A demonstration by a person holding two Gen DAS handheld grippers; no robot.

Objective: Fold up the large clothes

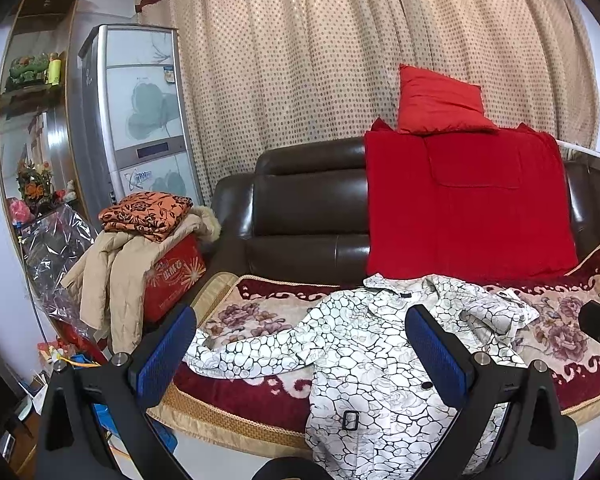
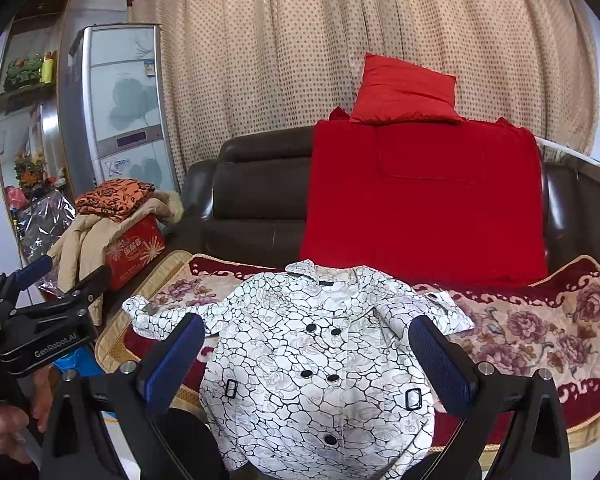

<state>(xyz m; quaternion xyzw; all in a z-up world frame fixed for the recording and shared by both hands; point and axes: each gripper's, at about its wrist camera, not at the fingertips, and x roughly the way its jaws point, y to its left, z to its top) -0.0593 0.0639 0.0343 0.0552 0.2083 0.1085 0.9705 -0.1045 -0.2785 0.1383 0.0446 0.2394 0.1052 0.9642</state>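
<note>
A white coat (image 2: 316, 360) with a black crackle print and black buttons lies face up on the flowered blanket (image 2: 540, 328) of the sofa seat, collar toward the backrest, both sleeves spread sideways. In the left wrist view the same coat (image 1: 364, 344) lies ahead and to the right. My left gripper (image 1: 300, 336) is open, hovering before the coat's left sleeve with nothing between its blue pads. My right gripper (image 2: 308, 344) is open too, raised in front of the coat's chest, holding nothing. The left gripper (image 2: 56, 280) also shows at the left edge of the right wrist view, held by a hand (image 2: 4, 428).
A brown leather sofa (image 1: 300, 208) carries a red throw (image 1: 468, 204) and a red cushion (image 1: 440, 100) on its backrest. Left of it a red box (image 1: 176, 276) holds a beige jacket and folded orange cloth. A tall air conditioner (image 1: 140, 112) and dotted curtains stand behind.
</note>
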